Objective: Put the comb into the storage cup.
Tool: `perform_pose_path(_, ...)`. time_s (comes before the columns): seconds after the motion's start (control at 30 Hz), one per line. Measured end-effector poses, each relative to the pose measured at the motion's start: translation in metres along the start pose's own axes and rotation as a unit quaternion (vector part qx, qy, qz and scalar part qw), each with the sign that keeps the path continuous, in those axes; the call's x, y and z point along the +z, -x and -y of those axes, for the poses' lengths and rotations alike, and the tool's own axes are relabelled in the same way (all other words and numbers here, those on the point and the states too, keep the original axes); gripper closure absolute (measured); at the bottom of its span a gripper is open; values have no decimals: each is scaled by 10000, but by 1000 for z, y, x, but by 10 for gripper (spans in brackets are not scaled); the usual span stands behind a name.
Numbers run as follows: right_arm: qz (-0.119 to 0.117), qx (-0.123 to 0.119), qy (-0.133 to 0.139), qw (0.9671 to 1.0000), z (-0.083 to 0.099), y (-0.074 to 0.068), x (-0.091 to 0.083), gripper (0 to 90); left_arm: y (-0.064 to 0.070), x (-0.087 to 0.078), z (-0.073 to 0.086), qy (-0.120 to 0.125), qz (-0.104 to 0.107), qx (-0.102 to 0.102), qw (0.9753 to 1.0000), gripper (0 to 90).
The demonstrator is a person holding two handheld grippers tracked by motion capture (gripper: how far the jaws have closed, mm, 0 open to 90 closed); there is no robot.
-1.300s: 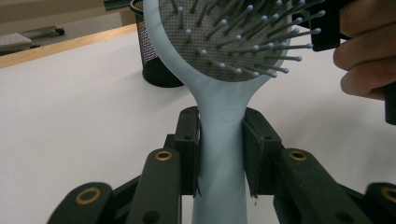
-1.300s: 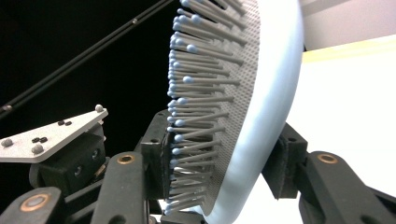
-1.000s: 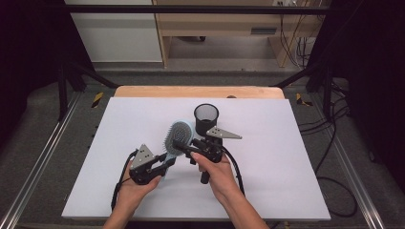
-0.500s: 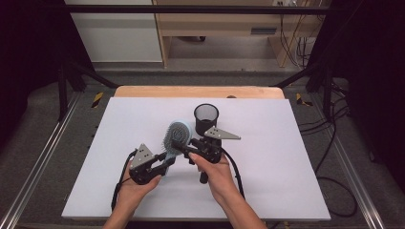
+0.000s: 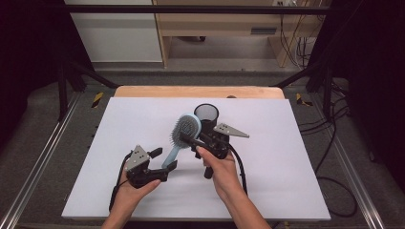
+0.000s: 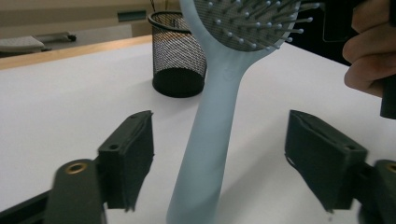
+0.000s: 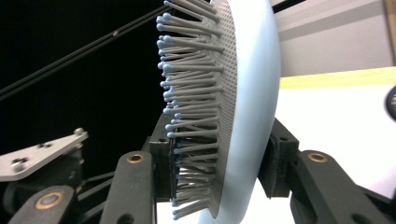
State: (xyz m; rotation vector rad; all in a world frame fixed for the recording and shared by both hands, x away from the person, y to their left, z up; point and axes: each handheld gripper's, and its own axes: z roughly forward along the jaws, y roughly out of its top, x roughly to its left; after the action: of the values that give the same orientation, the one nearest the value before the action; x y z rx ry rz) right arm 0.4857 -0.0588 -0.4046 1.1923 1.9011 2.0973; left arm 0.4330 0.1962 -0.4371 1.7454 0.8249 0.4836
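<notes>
A: My right claw (image 5: 191, 141) is clamped across the head of the pale blue hairbrush (image 5: 184, 132), bristles against one jaw, its back against the other.

B: And your left?

A: My left claw (image 5: 162, 160) is spread wide, with the handle between its jaws, touching neither. The brush slants up off the bench (image 5: 286, 143), and the mesh cup (image 5: 206, 114) stands just behind its head.

Pale blue hairbrush (image 5: 181, 136) with grey bristle pad between black fingers (image 7: 159, 172); beyond them, black mesh cup (image 5: 206, 114) on white table (image 5: 119, 124).
</notes>
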Motion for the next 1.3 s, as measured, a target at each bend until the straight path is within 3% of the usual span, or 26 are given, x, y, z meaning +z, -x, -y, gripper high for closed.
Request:
perform_pose_path(0.2,69,56,39,10000,0,8,-1,560,-6,-8,-1,262,-299,-7,9992,63)
perform_pose_path(0.3,77,73,52,9999,0,11,-3,558,-12,-16,0,398,-456,103,9981,52)
perform_pose_path(0.43,61,90,188,9998,2,16,-11,556,-28,-27,0,597,-634,-12,9962,46)
perform_pose_path(0.57,114,-64,57,9999,5,22,-17,553,-44,-38,1,775,-887,-106,9930,45)
perform_pose_path(0.8,187,265,309,9990,3,33,-33,548,-67,-52,4,914,-1285,-466,9864,40)
perform_pose_path(0.97,344,413,459,9975,0,40,-43,548,-67,-49,7,894,-1185,-488,9877,27)
perform_pose_path(1.3,390,555,863,9940,-13,44,-56,547,-66,-44,10,756,-1240,-364,9887,26)
